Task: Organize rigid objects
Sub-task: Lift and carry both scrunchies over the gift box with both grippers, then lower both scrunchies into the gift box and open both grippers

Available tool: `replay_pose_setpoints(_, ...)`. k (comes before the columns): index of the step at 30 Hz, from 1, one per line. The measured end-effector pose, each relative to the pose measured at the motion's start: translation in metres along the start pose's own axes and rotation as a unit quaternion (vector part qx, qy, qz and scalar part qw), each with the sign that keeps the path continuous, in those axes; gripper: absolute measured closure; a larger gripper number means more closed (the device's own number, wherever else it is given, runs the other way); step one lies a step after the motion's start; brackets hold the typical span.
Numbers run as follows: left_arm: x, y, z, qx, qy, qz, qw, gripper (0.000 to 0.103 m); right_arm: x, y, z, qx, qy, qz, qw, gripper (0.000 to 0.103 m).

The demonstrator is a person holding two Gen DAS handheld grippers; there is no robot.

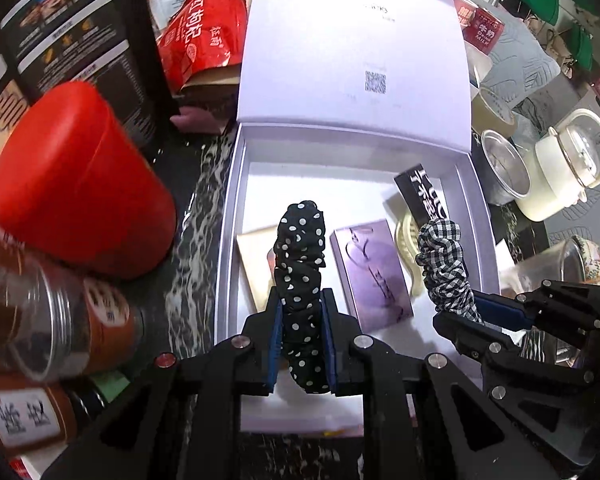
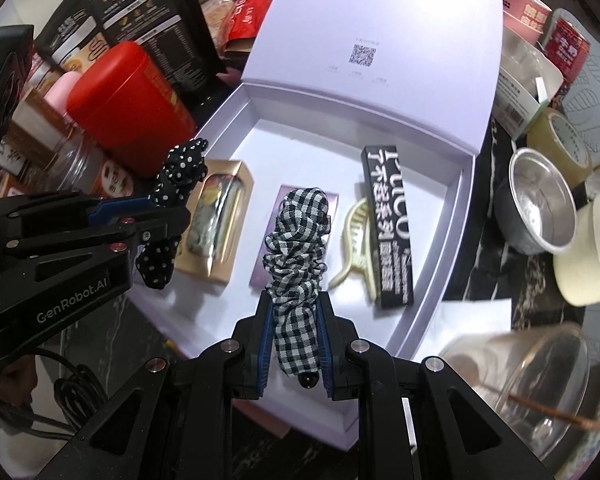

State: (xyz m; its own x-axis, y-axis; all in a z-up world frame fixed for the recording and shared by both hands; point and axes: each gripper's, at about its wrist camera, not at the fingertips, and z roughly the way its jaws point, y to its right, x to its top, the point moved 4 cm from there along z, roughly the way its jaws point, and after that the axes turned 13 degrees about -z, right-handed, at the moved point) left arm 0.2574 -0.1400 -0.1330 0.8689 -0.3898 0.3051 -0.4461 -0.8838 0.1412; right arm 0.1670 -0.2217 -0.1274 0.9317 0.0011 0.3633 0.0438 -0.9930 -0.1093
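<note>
The left gripper point(image 1: 302, 312) is clenched on a black scrunchie with white dots point(image 1: 300, 256). The cloth is gathered in many small folds, and the blue pads press it from both sides so that it stands up in a long loop. In the right wrist view the same scrunchie point(image 2: 176, 184) sits at about 9 o'clock, above the left edge of the box.

The right gripper point(image 2: 294, 320) is clenched on a second scrunchie, checked in black and white point(image 2: 298, 248). It is also ruffled and squeezed thin between the pads, with a small dark bead at its lower end. From the left wrist it shows at 3 o'clock point(image 1: 444, 264).

Both scrunchies hang over an open white box point(image 2: 460, 216), whose lid point(image 2: 380, 40) stands up at 12 o'clock and carries a QR code. Inside the box lie four things: a gold packet with a clear window point(image 2: 218, 228) at the left, a flat purple packet point(image 1: 374, 276) in the middle, a cream hair claw point(image 2: 356, 240) beside it, and a long black packet with white letters point(image 2: 388, 224) at the right, which touches the claw.

Outside the box, a red tin point(image 2: 128, 104) stands at 10 o'clock and a metal bowl point(image 2: 540, 204) at 3 o'clock.
</note>
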Motion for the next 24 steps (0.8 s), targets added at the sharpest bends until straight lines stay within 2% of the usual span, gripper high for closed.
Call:
replay_pose_setpoints(9,0.015,0.008,0.014,0.005,0.002,0.002,1.0,0.085,0.014,0.017,0.01,-0.018,0.011,0.001,1.0,0.083)
replay_pose_setpoints(17,0.026,0.017,0.018,0.015,0.024,0.014,0.9995,0.085,0.021,0.026,0.019,-0.029,0.018,-0.001,0.999,0.083)
replay_pose_setpoints(24,0.033,0.018,0.026,0.01,0.016,0.006,0.9998,0.085,0.027,0.034,0.024,-0.037,0.016,0.003,0.999,0.081)
